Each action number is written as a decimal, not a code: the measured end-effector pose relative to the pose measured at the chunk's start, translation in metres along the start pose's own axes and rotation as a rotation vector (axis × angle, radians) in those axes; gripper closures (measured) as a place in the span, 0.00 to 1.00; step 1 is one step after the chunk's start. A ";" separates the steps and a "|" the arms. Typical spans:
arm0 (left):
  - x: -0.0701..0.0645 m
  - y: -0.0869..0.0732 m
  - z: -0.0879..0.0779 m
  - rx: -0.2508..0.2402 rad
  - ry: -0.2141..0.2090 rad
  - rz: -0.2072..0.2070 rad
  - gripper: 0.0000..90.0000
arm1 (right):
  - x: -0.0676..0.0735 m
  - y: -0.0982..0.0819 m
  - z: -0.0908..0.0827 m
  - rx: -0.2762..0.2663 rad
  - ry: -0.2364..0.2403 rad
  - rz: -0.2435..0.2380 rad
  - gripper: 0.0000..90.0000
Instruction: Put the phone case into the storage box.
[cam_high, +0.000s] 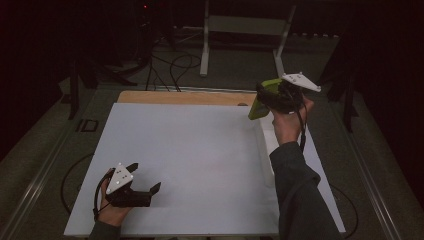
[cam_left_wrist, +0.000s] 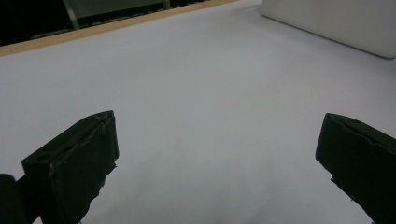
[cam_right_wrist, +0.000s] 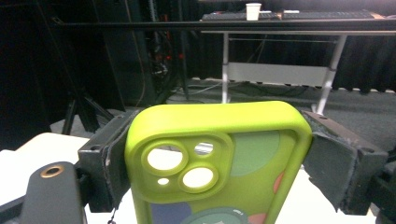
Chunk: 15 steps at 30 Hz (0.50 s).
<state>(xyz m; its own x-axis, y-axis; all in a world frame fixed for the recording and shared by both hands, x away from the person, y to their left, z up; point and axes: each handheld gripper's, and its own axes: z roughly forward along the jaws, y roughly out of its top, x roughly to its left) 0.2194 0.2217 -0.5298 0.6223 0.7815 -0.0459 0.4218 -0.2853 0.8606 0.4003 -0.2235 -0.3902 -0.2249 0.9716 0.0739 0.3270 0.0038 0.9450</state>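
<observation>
A person's right gripper (cam_high: 267, 100) holds a lime-green phone case (cam_high: 260, 99) in the air over the far right corner of the white table (cam_high: 200, 150), jaws clamped on the case's two long edges. In the right gripper view the case (cam_right_wrist: 219, 158) stands upright between the pads, its camera cut-outs facing the lens and open to the light behind, so it looks empty. Below the gripper, a white box (cam_high: 267, 150) lies along the table's right side, and it also appears far off in the left gripper view (cam_left_wrist: 336, 23). The left gripper (cam_high: 145, 177) rests low at the near left, jaws spread wide with nothing between them and bare table ahead.

The step appears to be carrying the case to a new spot. The grip sits near the case's top end, so most of it hangs below the pads and could swing or slip; moving slowly and keeping the case vertical should help. Lowering it until an edge meets the surface before easing the jaws apart would keep it from dropping.
</observation>
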 end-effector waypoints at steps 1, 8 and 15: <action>0.000 0.000 0.000 0.000 0.000 0.000 0.00 | -0.001 0.000 0.002 0.005 -0.005 0.005 0.19; 0.001 0.000 0.001 -0.001 0.001 -0.005 0.00 | -0.007 0.000 0.009 0.018 -0.037 0.001 0.19; 0.000 0.000 0.001 0.004 0.002 0.004 0.00 | -0.012 -0.002 0.013 0.028 -0.066 -0.001 0.19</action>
<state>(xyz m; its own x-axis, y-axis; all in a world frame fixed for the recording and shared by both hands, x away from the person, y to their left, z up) 0.2197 0.2208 -0.5302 0.6222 0.7818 -0.0417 0.4223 -0.2903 0.8587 0.4146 -0.2325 -0.3970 -0.1647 0.9850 0.0506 0.3529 0.0110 0.9356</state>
